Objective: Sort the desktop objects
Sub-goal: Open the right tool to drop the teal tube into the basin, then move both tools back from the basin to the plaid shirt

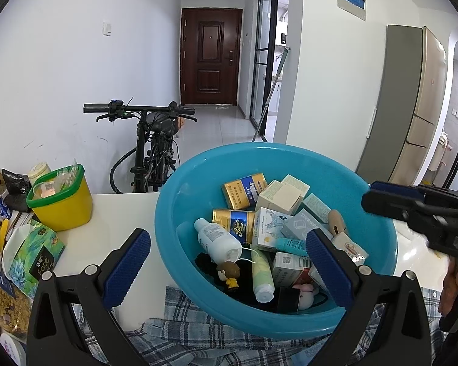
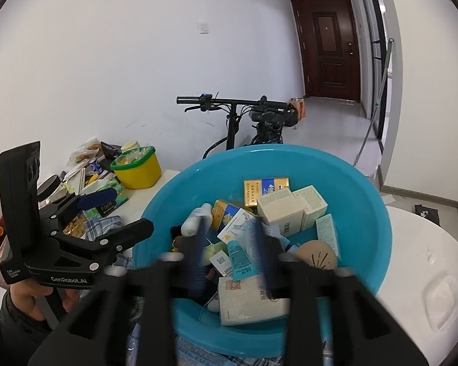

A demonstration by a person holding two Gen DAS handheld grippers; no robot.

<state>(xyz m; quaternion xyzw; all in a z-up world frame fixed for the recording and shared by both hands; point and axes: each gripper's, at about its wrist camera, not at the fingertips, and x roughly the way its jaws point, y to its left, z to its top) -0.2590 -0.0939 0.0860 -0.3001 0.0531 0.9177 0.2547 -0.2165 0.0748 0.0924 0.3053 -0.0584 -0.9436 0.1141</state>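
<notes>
The left gripper (image 1: 227, 270) is held with its jaws spread wide over the near rim of the blue basin (image 1: 180, 189); nothing is gripped between them. The right gripper (image 2: 229, 244) is blurred in its own view, so its jaws are hard to read, but they appear parted with no item pressed between them.

The task is judged to be at or near its start. The basin remains full: gold boxes (image 1: 244, 189), white cartons (image 1: 282, 195), a white bottle (image 1: 218, 239), a green tube (image 1: 261, 271), a small figurine (image 1: 228, 274) and other packets are piled together unsorted. No sorted groups are seen on the table (image 1: 122, 213).

The yellow tub (image 1: 62, 204) and snack packets (image 1: 27, 253) at the table's left edge are partly cut off. Items at the basin bottom are covered by those above. A checked cloth (image 1: 183, 332) under the basin is partly hidden. Labels cannot be read.
</notes>
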